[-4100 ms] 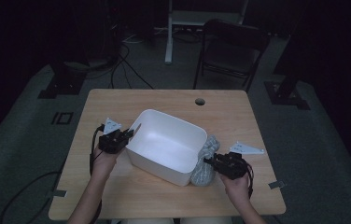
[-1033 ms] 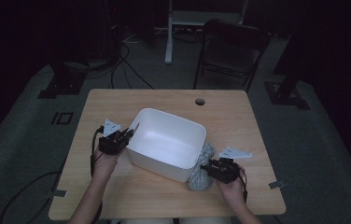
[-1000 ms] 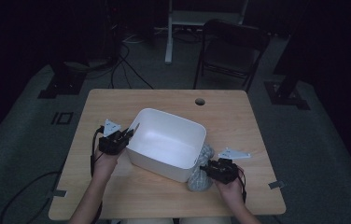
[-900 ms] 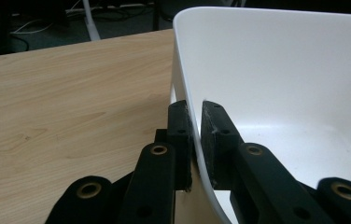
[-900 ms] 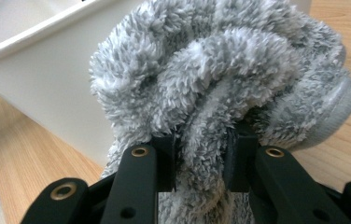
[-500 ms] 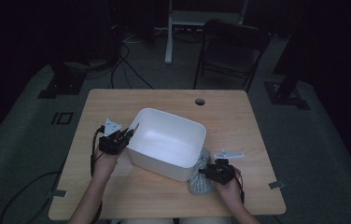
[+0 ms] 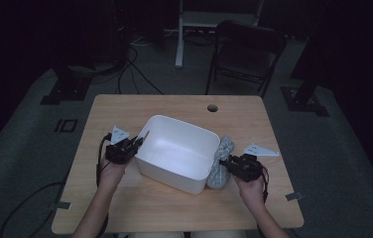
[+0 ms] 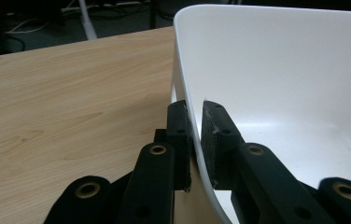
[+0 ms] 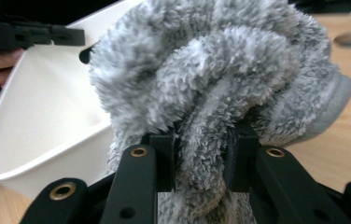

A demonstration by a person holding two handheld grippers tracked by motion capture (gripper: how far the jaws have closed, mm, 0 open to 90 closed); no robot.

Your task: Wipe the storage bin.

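Your right gripper (image 9: 203,158) has its fingers (image 9: 164,158) pinched on a fold of the grey fleece cloth (image 9: 211,79), which sits bunched against the outside of the white tub (image 7: 177,148), at the wall on your right, with its lower end on the desk (image 7: 174,208). Your left gripper (image 8: 193,140) is clamped on the tub's opposite rim, one finger (image 8: 179,135) outside the wall and the other inside. The likeliest trouble is the grip on the cloth: you hold only a narrow tuck of a thick, springy pile, so the bulk above and beside the fingers could drag free or sag as you lift, and a trailing end may catch on the tub's rim and hang outside instead of dropping in. If the cloth snags there, the pull could tip or slide the tub; the tub looks like thin, smooth, glossy plastic with rounded corners and sloping walls, so it offers little friction on the pale wood-grain desk, and your left hold on that slick rim could slip. The cloth itself is plush and shaggy, crumpled into lobes, with what looks like a smoother hemmed edge to one side in the right gripper view. Clearing the rim fully would guard against most of this.
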